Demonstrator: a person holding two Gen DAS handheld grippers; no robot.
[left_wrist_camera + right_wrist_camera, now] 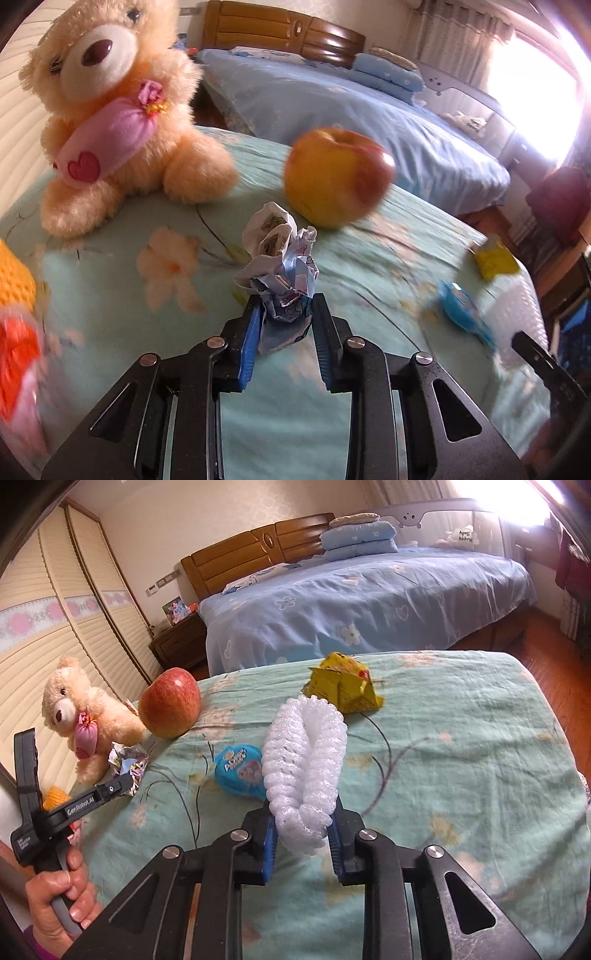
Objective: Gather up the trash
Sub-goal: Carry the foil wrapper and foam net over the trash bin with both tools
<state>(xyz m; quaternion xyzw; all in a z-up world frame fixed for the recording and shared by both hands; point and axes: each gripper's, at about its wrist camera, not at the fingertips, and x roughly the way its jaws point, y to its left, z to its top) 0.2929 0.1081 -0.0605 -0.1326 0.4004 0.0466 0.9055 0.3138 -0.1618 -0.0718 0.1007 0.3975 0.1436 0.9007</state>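
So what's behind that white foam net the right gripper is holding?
The yellow wrapper lies behind the white foam net held by the right gripper; the blue packet sits beside it, partly covered. Bedspread underneath is hidden.

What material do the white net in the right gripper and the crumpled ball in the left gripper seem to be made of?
White net: probably soft plastic foam, matte, with a puffy open mesh; it bends into a loop where the right gripper pinches it.
Crumpled ball: looks like thin printed paper or wrapper film, slightly shiny, with sharp creases that keep their shape in the left gripper. Which one is unclear.
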